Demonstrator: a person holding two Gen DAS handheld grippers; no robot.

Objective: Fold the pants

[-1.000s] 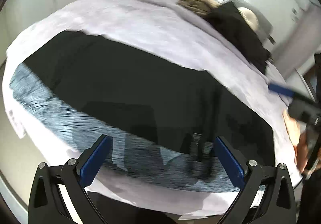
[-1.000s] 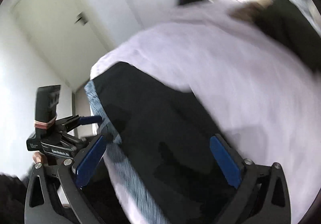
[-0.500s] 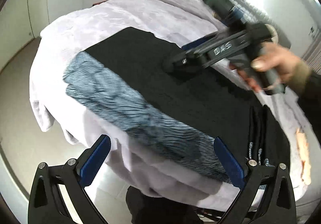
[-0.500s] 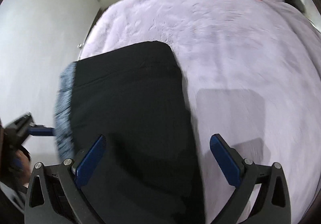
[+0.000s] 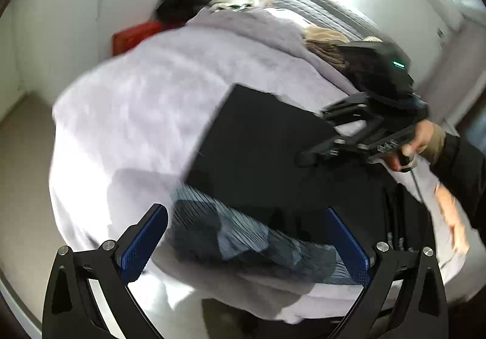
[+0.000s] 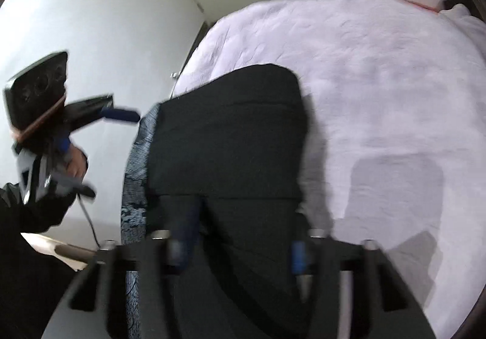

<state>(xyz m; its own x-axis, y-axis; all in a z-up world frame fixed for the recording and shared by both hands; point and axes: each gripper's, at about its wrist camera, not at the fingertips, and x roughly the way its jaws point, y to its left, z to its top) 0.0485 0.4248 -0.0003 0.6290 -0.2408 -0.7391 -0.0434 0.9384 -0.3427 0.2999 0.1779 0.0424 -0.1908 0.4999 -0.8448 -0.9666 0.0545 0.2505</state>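
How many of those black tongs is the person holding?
2. The left tongs hover open above the pants; the right tongs reach over them from the far side.

Broad lilac fleece blanket (image 6: pixel 379 71) lies bare from twelve to three o'clock of the folded black pants (image 6: pixel 231 132); at nine, a white wall (image 6: pixel 100 20) crowds close.

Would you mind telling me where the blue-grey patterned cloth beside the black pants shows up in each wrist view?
Left wrist view: the blue-grey patterned cloth runs across the lower middle, between the left gripper's fingers, along the near edge of the black pants.
Right wrist view: the cloth is a narrow strip at left of centre, along the pants' left edge.
Shared landmark: the lilac blanket beneath both.
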